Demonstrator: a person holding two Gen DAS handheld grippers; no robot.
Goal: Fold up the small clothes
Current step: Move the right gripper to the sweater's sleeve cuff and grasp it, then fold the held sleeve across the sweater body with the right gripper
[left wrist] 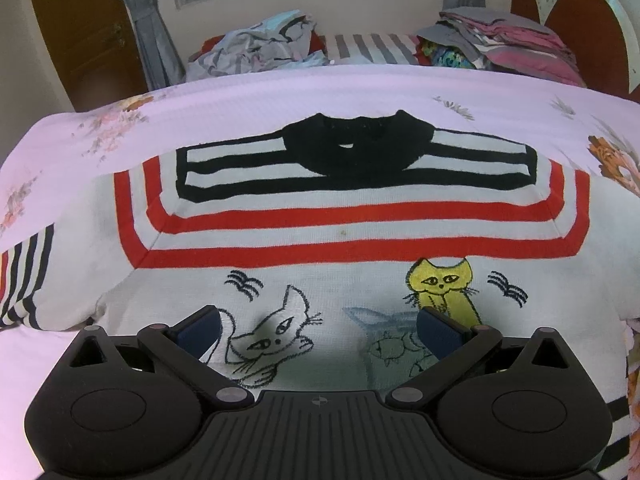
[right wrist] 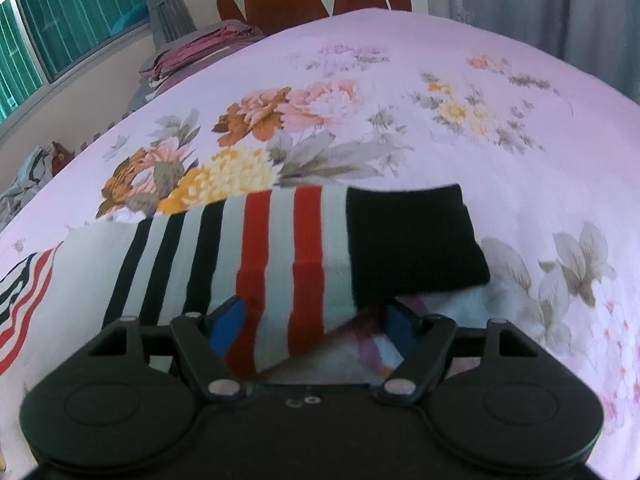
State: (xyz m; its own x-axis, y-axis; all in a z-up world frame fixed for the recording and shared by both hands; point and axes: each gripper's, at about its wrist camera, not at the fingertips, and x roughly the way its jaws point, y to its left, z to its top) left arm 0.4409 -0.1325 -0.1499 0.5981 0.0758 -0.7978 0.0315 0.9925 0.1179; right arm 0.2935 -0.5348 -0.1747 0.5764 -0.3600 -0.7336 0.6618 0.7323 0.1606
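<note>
- The sweater lies flat and face-up on the bed, filling mid-frame; no fold shows yet.
- Left gripper hovers over the cat print, fingers wide, empty.
- Right gripper, fingers fairly wide, straddles the striped sleeve at lower centre; a grip isn't evident.
- Sleeves and body all remain to fold.

I can read no words, numbers or brand marks in either wrist view. The sweater carries only drawn cats and stripes, and the bedsheet only printed flowers, no lettering.
</note>
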